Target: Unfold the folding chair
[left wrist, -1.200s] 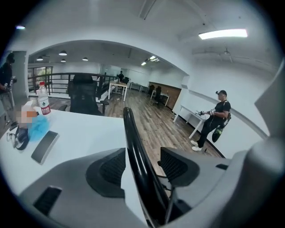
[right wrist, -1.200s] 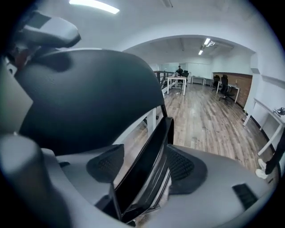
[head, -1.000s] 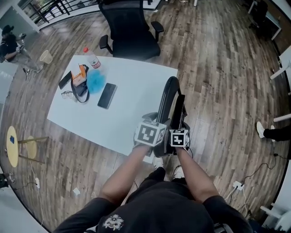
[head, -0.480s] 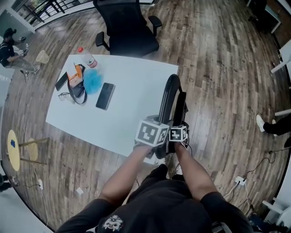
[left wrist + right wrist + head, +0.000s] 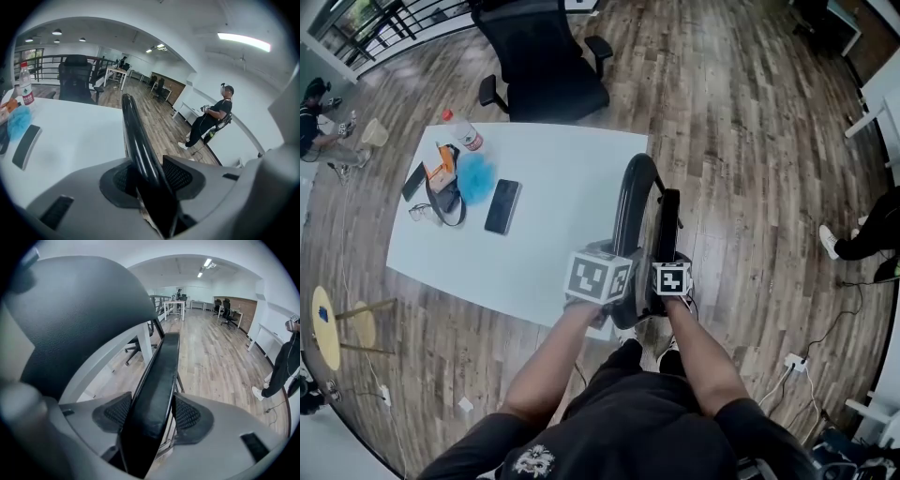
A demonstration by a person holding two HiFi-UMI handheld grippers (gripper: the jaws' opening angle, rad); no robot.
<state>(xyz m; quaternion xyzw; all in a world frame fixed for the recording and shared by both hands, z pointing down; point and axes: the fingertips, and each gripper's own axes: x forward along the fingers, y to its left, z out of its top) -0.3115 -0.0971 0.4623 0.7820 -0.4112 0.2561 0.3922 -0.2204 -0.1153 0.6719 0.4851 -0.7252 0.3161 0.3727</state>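
Note:
The folded black chair stands on the wood floor against the white table's near right edge. Its curved back hoop (image 5: 627,202) lies to the left of its flat seat panel (image 5: 667,225). My left gripper (image 5: 617,286) holds the hoop low down; in the left gripper view the glossy tube (image 5: 136,140) runs between the closing jaws (image 5: 150,176), with both pads against it. My right gripper (image 5: 669,270) is on the seat's near end; in the right gripper view the seat edge (image 5: 161,376) fills the gap of its closing jaws (image 5: 152,414).
The white table (image 5: 562,244) carries a phone (image 5: 502,206), a blue puff (image 5: 474,178), a bottle (image 5: 461,131) and small items. A black office chair (image 5: 544,61) stands behind it. A person's legs (image 5: 862,239) show at the right, a yellow stool (image 5: 326,314) at the left, a power strip (image 5: 793,362) on the floor.
Both grippers have slid a little lower on the chair, the right one more. The left jaws have closed onto the back hoop. The chair itself stays folded.

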